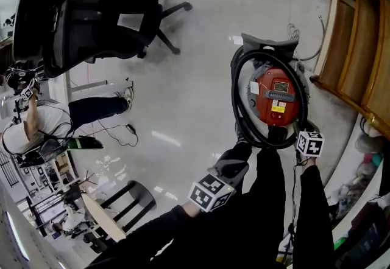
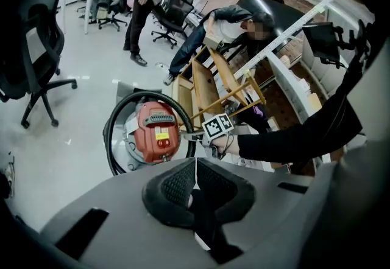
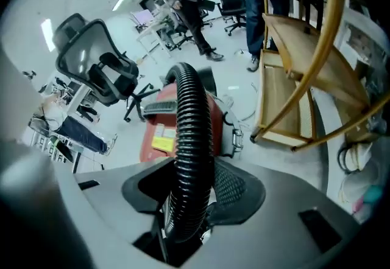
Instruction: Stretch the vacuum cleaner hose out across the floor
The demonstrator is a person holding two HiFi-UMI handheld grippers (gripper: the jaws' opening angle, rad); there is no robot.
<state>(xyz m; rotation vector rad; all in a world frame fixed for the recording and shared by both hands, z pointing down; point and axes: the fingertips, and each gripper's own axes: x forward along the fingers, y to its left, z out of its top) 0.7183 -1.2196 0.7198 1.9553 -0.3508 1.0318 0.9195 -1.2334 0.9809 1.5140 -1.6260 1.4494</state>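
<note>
1. Right claw (image 3: 195, 192) is clamped on the black ribbed hose (image 3: 194, 128). It runs up between the pads (image 3: 234, 187), and its near end drops out of sight inside the claw body.
2. Left claw (image 2: 195, 171) is pinched fully together, nothing in it.
3. The rest of the hose loops around the red vacuum cleaner (image 1: 277, 96) on the floor (image 1: 195, 67), right ahead of both claws.
4. In the head view the right claw's tips are hidden under its marker cube (image 1: 309, 143).
</note>
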